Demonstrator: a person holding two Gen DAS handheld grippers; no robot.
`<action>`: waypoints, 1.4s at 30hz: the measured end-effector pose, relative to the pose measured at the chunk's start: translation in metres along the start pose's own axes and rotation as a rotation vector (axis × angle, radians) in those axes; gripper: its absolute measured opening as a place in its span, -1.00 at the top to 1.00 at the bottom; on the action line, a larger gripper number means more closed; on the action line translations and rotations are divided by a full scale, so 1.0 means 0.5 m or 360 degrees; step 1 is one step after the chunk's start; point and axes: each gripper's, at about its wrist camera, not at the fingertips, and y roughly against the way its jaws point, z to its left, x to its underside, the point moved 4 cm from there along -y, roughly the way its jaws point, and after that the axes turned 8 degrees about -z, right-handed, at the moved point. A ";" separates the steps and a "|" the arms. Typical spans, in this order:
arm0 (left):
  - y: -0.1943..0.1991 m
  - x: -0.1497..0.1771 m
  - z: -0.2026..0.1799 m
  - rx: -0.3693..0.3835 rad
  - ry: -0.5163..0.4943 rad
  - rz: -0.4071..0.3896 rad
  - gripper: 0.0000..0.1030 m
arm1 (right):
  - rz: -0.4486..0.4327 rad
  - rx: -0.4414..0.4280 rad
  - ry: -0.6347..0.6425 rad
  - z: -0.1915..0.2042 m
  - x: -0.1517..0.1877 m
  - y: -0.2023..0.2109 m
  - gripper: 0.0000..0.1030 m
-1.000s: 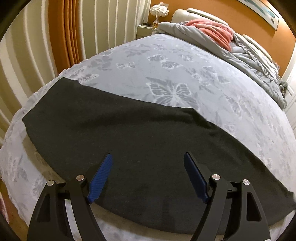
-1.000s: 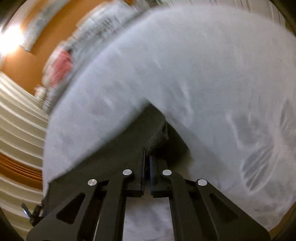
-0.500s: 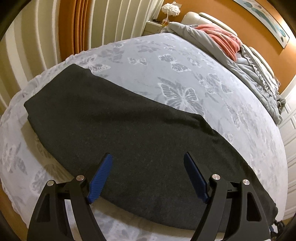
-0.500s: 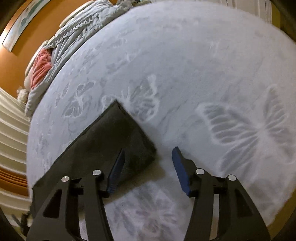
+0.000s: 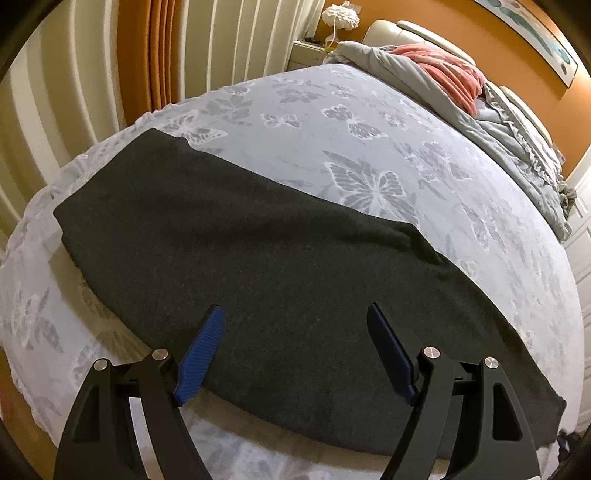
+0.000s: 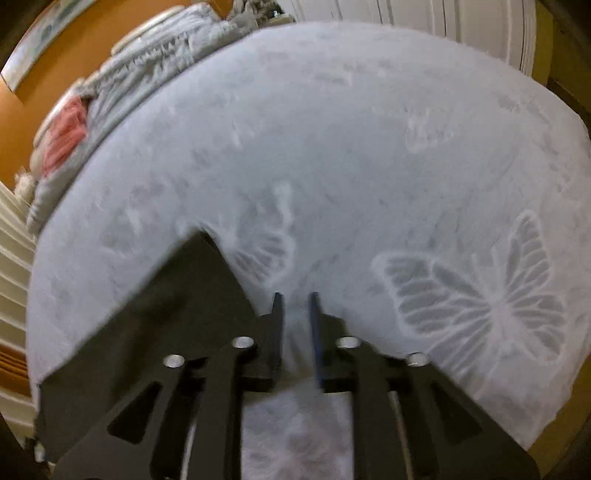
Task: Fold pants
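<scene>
Pants point(image 5: 280, 273) lie under wide-open left gripper point(image 5: 295, 317); right gripper point(image 6: 295, 299), narrow, opening, holds nothing.

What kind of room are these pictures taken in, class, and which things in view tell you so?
Most likely a bedroom: a wide bed with a butterfly-print cover, a padded headboard with a rumpled grey duvet against it, and a bedside lamp. Dark pants lie on the bed.

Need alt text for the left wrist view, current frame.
Dark grey pants, folded lengthwise into a long band, lie flat across a pale butterfly-print bedspread. The left gripper hangs over their near edge, jaws open and empty. Behind: a rumpled grey duvet and a pink blanket.
</scene>
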 end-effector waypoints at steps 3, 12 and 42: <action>0.006 -0.001 0.004 0.0015 0.0012 -0.0008 -0.48 | 0.0012 -0.0014 0.0053 0.022 0.011 -0.016 -0.57; 0.024 -0.017 0.039 0.0022 0.0047 -0.0034 -0.48 | 0.0029 -0.0193 0.0177 0.155 0.024 -0.021 0.76; 0.094 -0.040 0.174 0.0092 0.0090 -0.0095 -0.48 | 0.0232 -0.0664 0.1792 0.814 0.657 0.014 0.31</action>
